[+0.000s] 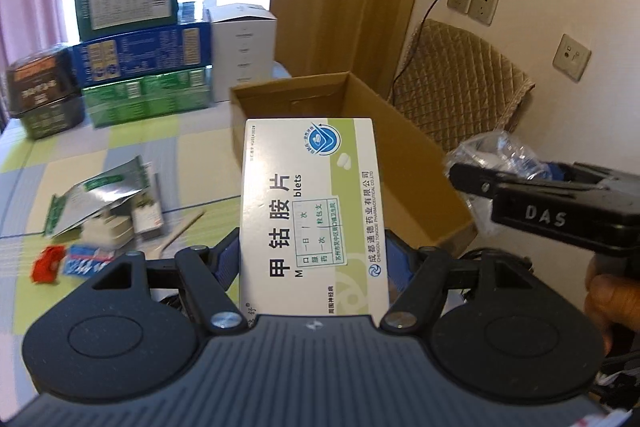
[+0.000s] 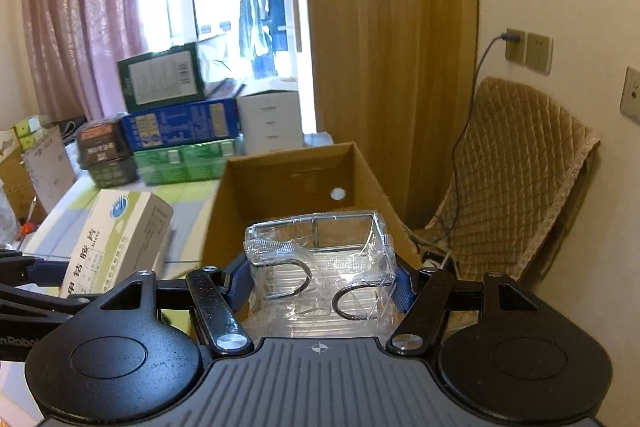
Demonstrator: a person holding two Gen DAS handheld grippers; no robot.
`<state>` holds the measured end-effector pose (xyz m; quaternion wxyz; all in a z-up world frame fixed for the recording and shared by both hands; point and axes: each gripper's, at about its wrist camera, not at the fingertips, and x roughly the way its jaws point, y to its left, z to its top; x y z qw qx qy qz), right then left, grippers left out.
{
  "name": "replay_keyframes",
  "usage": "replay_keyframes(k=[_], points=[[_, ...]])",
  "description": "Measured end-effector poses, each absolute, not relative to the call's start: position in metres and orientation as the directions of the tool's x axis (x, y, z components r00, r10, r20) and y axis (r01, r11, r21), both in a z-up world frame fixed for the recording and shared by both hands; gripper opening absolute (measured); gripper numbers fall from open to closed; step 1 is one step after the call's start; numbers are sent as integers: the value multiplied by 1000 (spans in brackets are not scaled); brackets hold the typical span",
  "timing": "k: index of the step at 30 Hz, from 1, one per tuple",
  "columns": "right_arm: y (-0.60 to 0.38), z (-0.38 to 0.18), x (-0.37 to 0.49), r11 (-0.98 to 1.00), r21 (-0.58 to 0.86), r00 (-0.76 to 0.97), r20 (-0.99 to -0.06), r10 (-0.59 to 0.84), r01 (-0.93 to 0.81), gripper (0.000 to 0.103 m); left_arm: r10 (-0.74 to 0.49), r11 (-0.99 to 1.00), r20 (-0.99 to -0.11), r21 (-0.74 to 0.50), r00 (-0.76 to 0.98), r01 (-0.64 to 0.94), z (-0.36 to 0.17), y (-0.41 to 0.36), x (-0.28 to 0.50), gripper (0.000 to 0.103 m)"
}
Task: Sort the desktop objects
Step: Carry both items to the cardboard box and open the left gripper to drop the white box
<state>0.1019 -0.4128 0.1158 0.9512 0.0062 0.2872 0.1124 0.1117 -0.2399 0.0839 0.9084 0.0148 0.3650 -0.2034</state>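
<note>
My left gripper point(image 1: 314, 259) is shut on a white and green medicine box point(image 1: 312, 211), held upright in front of the open brown cardboard box point(image 1: 416, 163). In the right wrist view the same medicine box point(image 2: 116, 243) shows at the left, beside the cardboard box point(image 2: 372, 183). My right gripper point(image 2: 322, 287) is shut on a clear plastic package point(image 2: 320, 259) with metal rings inside, held just before the cardboard box's near wall. From the left wrist view, the right gripper point(image 1: 500, 183) and its clear plastic package point(image 1: 492, 155) hang at the right of the cardboard box.
A stack of green and blue cartons point(image 1: 140, 43), dark tins point(image 1: 40, 87) and a white box point(image 1: 244, 51) stand at the table's far side. A foil pouch point(image 1: 96, 195), a red scrap point(image 1: 46, 263) and small packets lie on the checked cloth at left. A padded chair point(image 2: 516, 171) stands right.
</note>
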Motion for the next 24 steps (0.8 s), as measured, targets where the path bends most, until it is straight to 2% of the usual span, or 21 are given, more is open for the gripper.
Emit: replay_keyframes(k=[12,24], points=[[-437,80,169,978,92,763,-613,205,-189,64,-386,895,-708,-130,592,428,55,-289,175,67],[-443,66,185,981,101,747,-636,194,-168,64,-410,885,-708,-156,575,439,39,-294,194,70]])
